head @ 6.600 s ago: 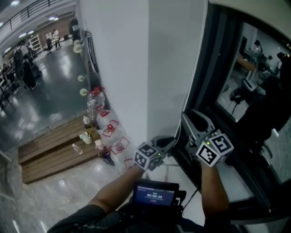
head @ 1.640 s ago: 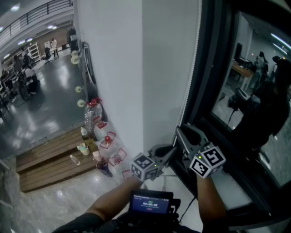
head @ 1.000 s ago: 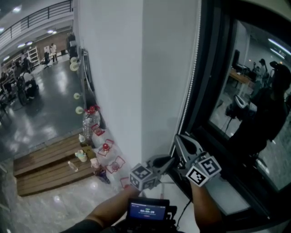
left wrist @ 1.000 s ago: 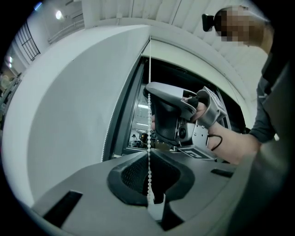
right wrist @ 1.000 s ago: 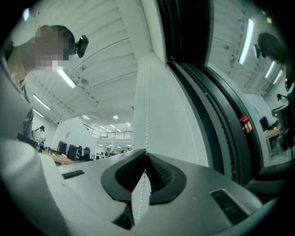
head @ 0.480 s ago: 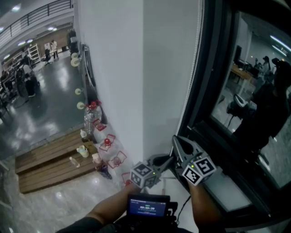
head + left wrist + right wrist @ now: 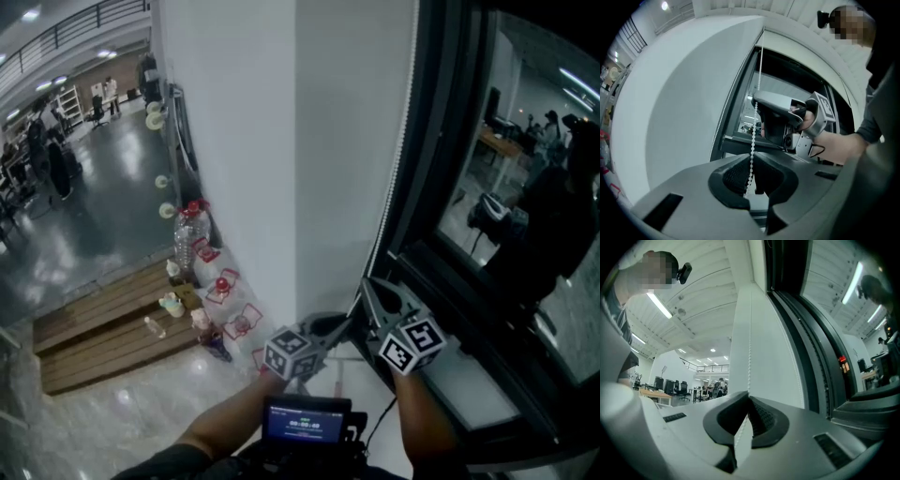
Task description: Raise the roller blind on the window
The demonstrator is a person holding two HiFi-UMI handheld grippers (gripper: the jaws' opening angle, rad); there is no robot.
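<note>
Vertical bead chain (image 7: 753,133) by the window (image 7: 506,178) runs up from both claws toward the unseen blind: right claw (image 7: 749,400) pinches it shut, while left claw (image 7: 753,161), just easing open, holds it loosely.

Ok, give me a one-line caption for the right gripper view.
Right gripper, jaws shut on the bead chain, white wall ahead, dark window frame at right.
</note>
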